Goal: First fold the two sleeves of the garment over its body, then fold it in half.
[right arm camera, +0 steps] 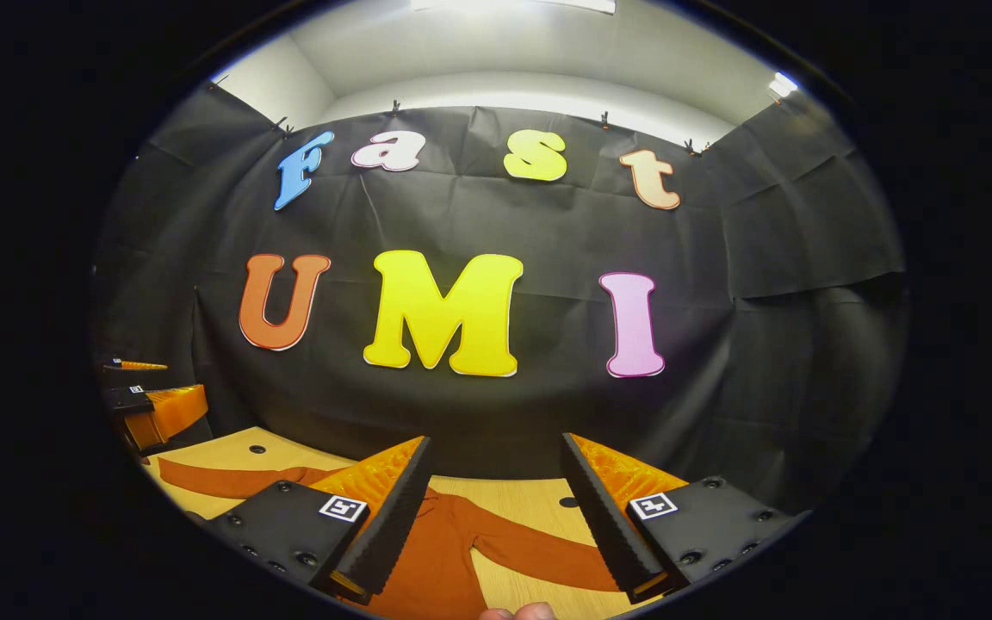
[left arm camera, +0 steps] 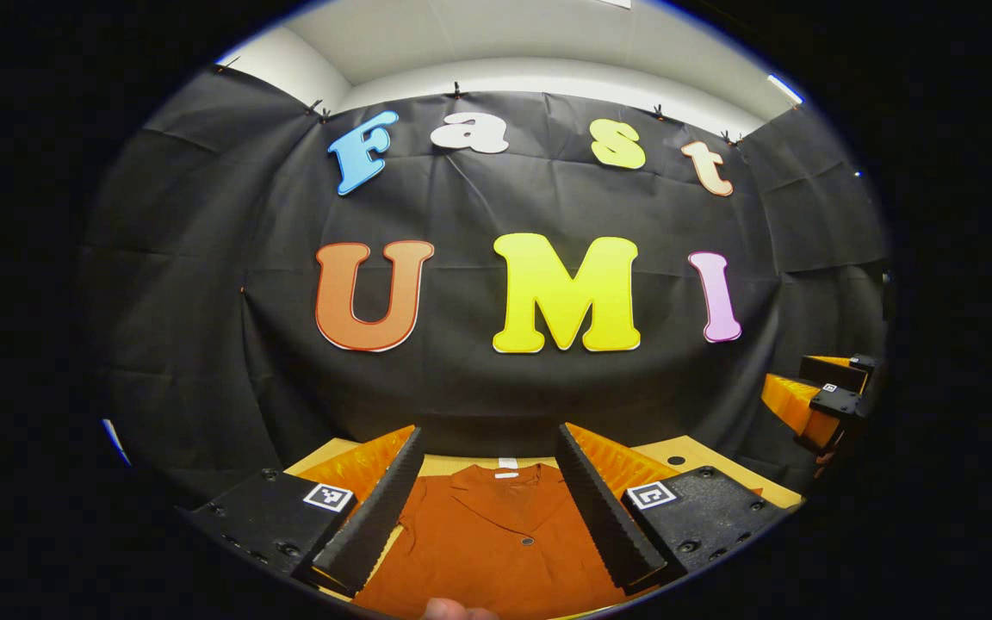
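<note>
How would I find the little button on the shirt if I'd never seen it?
Start at the wooden table under the black cloth wall. A rust-orange shirt lies flat on it, collar toward the wall, seen between the left tongs. The button sits just below the collar's point: a small dark round dot, the one dark spot on the plain orange cloth.

The garment [left arm camera: 496, 542] is a plain rust orange all over, collar and sleeves alike, with a small dark button on its front and a pale label at the neck. Its sleeve [right arm camera: 539, 542] shows the same rust tone in the right gripper view. The worktop [right arm camera: 229, 448] beneath is a light yellowish wood shade with small dark round holes. The booth's wall [left arm camera: 479, 207] is black cloth, and above it the ceiling [left arm camera: 530, 43] is white.
</note>
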`<state>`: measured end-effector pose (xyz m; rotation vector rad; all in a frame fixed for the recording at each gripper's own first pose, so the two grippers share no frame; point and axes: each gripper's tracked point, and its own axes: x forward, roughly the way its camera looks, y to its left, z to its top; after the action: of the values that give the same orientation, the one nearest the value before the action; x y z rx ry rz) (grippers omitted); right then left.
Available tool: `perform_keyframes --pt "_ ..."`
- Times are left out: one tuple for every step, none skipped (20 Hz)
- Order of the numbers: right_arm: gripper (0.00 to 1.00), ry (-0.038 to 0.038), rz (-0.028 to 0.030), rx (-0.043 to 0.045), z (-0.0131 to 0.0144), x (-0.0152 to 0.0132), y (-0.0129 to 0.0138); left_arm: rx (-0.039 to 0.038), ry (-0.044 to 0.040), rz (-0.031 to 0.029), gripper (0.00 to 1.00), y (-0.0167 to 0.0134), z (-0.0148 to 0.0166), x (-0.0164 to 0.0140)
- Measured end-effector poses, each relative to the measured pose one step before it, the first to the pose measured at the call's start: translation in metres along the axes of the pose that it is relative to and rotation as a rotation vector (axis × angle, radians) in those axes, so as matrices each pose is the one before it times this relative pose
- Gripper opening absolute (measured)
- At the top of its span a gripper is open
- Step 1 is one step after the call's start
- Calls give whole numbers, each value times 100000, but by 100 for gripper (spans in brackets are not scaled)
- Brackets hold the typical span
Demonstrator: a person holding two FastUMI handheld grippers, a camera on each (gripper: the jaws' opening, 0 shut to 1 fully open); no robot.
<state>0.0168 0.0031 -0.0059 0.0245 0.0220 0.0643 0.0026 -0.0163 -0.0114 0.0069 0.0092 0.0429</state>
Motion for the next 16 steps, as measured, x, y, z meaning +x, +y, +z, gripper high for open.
perform_keyframes --pt "93 196 162 347 -51 18 -147 259 -69 -33 99 -100 -46 -63" --pt "94 49 77 191 116 34 -177 202 -34 44 99 -147 35 46" --pt "94 -45 10 272 -53 27 -153 -27 41 25 99 -142 -42 -17" --pt "94 -58 -10 79 61 44 -210 79 140 236 99 -53 -59 -160" --pt "94 177 98 56 -111 56 -119 112 -59 161 99 45 95 33" --pt "94 399 -198 116 -84 48 -229 210 -8 85 99 -100 -20 -5" --pt "93 555 -167 305 -192 -4 -302 150 -18 220 99 0 -115 -51" --pt "94 313 -209 383 -127 -9 -232 -12 131 77 99 -29 11 86" --pt "93 43 -99 108 9 1 -218 -17 25 216 99 37 -40 -44" --pt "93 132 -75 -189 -61 37 -175 -94 72 268 99 -82 -12 -39" --pt "93 274 -63 -118 -165 -37 -208 -8 109 2 99 -154 -72 38" --pt "93 333 -52 203 -127 -17 -160 133 146 62 99 -185 -58 -66" --pt "93 385 -164 553 -169 65 -196 121 187 -195 99 -134 -95 -26" --pt "94 499 -287 714 -80 -6 -257 138 307 -187 99 -179 -109 -32" --pt "93 538 -260 535 -242 20 -307 99 481 -148 99 -122 -169 56" --pt "94 701 -496 102 -251 33 -437 18 495 -328 99 -280 -262 -8"
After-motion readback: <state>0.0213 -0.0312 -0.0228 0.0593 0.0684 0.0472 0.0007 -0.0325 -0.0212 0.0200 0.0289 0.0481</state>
